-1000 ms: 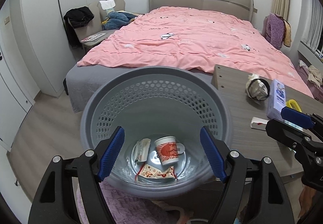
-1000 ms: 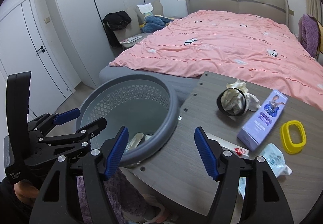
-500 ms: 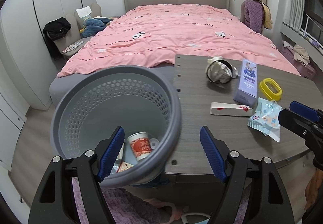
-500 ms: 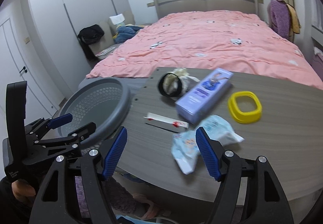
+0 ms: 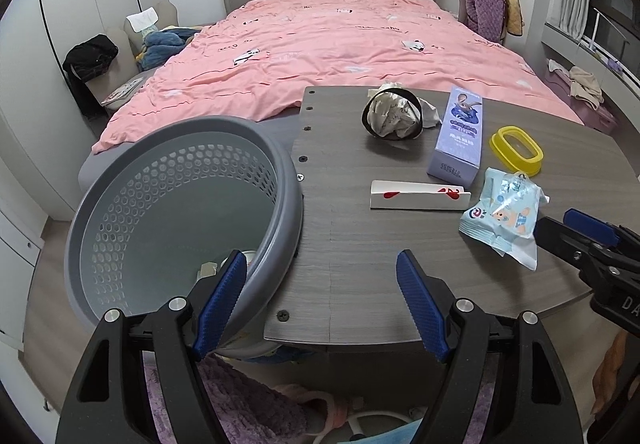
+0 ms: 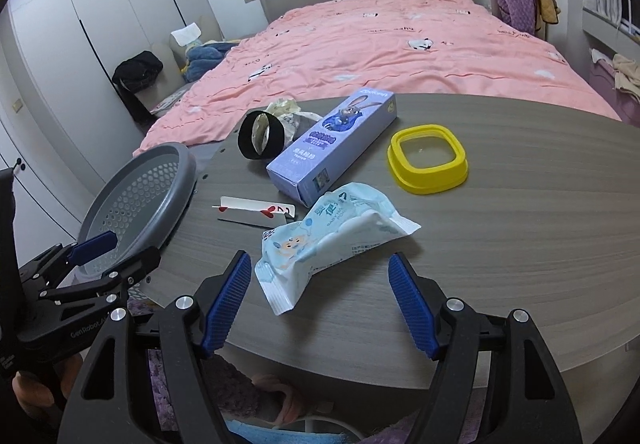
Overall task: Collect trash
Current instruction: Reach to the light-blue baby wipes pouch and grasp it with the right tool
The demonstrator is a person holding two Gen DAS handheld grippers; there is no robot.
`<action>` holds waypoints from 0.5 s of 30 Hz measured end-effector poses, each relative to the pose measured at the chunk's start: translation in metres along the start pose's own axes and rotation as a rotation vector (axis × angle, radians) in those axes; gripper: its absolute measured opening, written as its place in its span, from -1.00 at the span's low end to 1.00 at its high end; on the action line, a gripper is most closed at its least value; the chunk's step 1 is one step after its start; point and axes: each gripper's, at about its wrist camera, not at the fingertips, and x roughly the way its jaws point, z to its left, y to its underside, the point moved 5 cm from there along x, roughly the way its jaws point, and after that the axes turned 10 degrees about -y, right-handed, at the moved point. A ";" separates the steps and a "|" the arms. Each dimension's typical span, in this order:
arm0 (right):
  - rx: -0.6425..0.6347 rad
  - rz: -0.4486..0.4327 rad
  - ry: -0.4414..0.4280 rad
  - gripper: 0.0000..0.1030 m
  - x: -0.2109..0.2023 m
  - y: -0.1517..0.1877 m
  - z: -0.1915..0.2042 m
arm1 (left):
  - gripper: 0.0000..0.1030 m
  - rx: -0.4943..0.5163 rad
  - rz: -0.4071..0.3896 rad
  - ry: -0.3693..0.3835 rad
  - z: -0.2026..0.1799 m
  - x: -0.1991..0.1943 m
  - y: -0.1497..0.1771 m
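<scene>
Both tongs, left [image 5: 320, 298] and right [image 6: 318, 298], gape unloaded, so we should straddle the wipes packet [image 6: 320, 232] near the surface's [image 6: 500, 240] front edge, pinching its middle squarely.

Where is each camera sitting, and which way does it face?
Left wrist: on the left tongs, open, facing basket, table and bed; right tongs at right edge.
Right wrist: on the right tongs, open, over the wipes packet; left tongs at left.
Shared: packet, purple box, yellow ring.
</scene>
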 end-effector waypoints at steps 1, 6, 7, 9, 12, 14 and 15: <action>-0.001 0.004 0.001 0.35 0.002 0.001 0.001 | 0.44 -0.001 0.004 0.001 0.000 0.001 0.001; 0.002 0.023 0.033 0.36 0.015 0.001 -0.001 | 0.44 -0.011 0.015 -0.001 0.004 0.004 0.002; 0.006 0.026 0.036 0.36 0.017 0.002 -0.003 | 0.44 -0.013 0.016 -0.001 0.004 0.004 0.003; 0.018 0.034 0.045 0.36 0.020 0.003 -0.007 | 0.44 -0.013 0.017 -0.003 0.005 0.005 0.002; 0.027 0.037 0.057 0.36 0.019 0.004 -0.013 | 0.44 -0.015 0.019 -0.004 0.005 0.006 0.002; 0.029 0.036 0.069 0.36 0.017 0.004 -0.016 | 0.44 -0.012 0.019 -0.003 0.004 0.006 0.002; 0.033 0.035 0.077 0.36 0.015 0.005 -0.019 | 0.44 -0.010 0.019 -0.003 0.004 0.006 0.002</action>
